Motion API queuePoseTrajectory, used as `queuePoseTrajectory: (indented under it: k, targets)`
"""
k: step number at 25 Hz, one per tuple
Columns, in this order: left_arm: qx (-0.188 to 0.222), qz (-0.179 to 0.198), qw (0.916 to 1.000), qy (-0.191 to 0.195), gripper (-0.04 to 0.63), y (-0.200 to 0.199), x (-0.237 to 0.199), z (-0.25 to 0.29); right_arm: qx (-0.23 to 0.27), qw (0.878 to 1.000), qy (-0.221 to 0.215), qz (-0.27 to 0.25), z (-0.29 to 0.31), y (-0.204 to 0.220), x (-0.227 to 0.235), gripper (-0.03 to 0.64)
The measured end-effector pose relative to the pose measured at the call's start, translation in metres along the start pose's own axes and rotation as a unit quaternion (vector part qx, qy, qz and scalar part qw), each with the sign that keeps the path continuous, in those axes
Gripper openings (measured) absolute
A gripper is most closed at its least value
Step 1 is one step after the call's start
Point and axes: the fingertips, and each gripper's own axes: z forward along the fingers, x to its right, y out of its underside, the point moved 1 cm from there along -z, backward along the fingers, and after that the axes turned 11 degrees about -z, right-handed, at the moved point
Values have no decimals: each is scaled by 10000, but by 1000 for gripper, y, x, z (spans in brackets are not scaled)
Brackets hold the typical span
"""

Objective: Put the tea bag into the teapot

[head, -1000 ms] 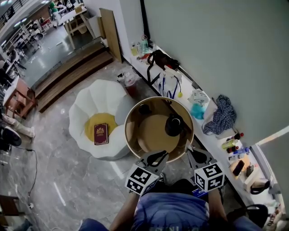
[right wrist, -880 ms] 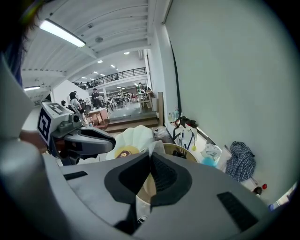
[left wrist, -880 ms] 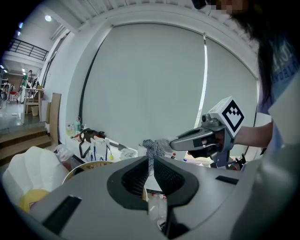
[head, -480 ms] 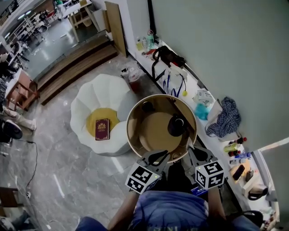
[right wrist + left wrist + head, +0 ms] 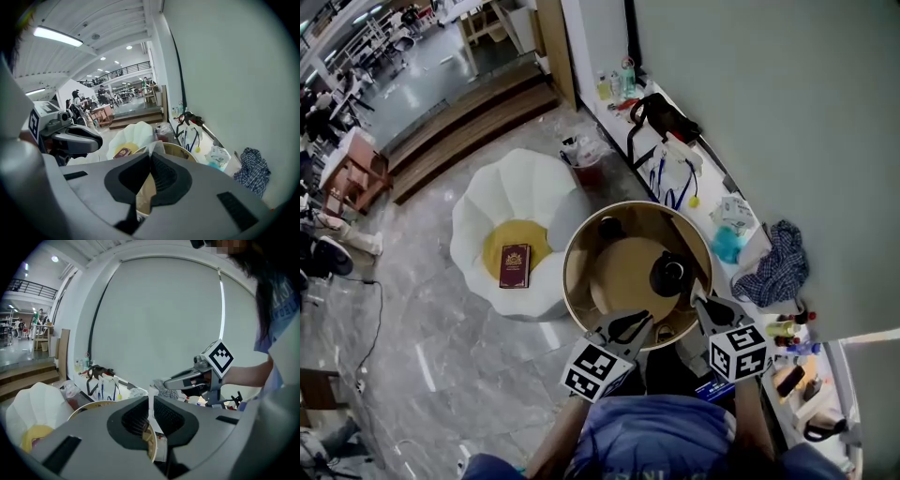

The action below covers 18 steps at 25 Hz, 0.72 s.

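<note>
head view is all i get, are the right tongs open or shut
Observer: Shut. In the right gripper view the right gripper's tongs meet along a dark line, aimed at the round table.
Operator: and the left ones
Observer: The left gripper's tongs look shut too; only a thin pale line shows between them.
Operator: anything gripped
Observer: A small pale piece shows just past the right tongs; I cannot tell whether it is held.

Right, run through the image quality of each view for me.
Head view: evenly lit, sharp, faint sheen on the floor. Left gripper view: fisheye curves the wall, corners go black. Right gripper view: same bending, and the ceiling lamp glares.
</note>
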Motion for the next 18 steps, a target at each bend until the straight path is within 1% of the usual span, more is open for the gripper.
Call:
queuePoseTrajectory:
  k: [6,9,14,18]
  targets:
    - [-108,-126,9998,-79,31,-8,-5,34,-178,9991,-336,-170,32,-6,33,18]
    - [-190,-183,9996,-139,31,-8,-8,46,-333,9970,-613,-345,51,-5,44,18]
    - [-314,-300,9987,-278,31,-5,-13,63,-572,9879,-1274,-667,80,-1,55,18]
    - [-438,-390,9975,-398,31,1,-23,74,-890,9784,-1629,-905,110,12,63,18]
